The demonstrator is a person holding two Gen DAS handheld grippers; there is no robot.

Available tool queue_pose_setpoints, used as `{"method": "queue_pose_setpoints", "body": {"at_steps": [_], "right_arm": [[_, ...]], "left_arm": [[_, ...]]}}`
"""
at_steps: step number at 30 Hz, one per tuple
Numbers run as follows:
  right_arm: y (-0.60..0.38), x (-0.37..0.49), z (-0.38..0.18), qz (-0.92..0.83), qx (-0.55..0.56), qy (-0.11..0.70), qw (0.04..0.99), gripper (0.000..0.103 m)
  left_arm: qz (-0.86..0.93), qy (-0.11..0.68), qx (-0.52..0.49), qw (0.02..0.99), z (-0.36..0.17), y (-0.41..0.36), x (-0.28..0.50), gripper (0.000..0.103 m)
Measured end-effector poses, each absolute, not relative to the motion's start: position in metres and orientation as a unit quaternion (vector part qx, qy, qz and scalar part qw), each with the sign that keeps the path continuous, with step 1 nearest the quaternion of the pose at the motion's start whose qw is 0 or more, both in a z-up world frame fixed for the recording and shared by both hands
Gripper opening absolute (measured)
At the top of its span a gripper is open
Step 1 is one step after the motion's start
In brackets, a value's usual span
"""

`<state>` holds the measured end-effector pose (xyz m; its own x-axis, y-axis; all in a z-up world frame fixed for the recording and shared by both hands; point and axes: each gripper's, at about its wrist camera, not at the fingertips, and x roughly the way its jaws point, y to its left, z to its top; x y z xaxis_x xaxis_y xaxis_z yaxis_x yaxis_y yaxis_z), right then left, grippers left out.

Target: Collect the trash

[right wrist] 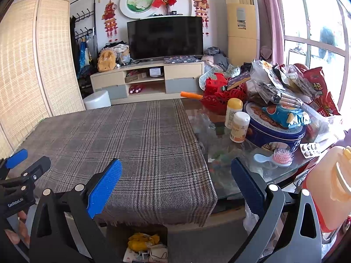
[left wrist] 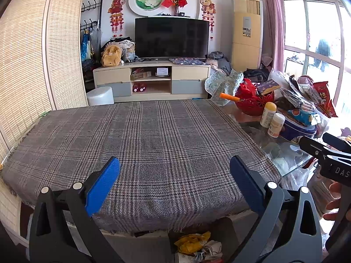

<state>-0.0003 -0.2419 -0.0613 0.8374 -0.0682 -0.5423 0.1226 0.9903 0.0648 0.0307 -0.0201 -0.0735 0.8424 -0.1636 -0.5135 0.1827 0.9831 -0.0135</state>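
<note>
Crumpled yellow wrappers and paper scraps (left wrist: 194, 244) lie in a dark bin below the table's near edge, also seen as trash (right wrist: 143, 244) in the right wrist view. The plaid cloth (left wrist: 140, 140) on the table (right wrist: 221, 135) is bare. My left gripper (left wrist: 175, 160) hangs open over the cloth's near part with nothing between its blue pads. My right gripper (right wrist: 176, 161) is open too, over the cloth's right edge, and holds nothing. Each gripper shows in the other's view: the right gripper (left wrist: 318, 141) at the right, the left gripper (right wrist: 30, 160) at the left.
The glass right half of the table is crowded: red basket (right wrist: 221, 96), two white-and-yellow bottles (right wrist: 239, 127), blue cookie tin (right wrist: 274, 129), snack bags (right wrist: 285, 114), pink hairbrush (right wrist: 280, 156), pill blister (right wrist: 310, 150). An orange jug (right wrist: 329, 188) stands near right. A folding screen (left wrist: 33, 65) lines the left.
</note>
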Motion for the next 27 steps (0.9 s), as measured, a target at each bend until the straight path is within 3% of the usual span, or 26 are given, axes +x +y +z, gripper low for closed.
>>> {"method": "queue_pose_setpoints", "body": {"at_steps": [27], "right_arm": [[-0.2442, -0.0012, -0.059, -0.048, 0.051, 0.28, 0.957, 0.1]], "left_arm": [[-0.078, 0.286, 0.011, 0.955, -0.0738, -0.0178, 0.0364, 0.095]]}}
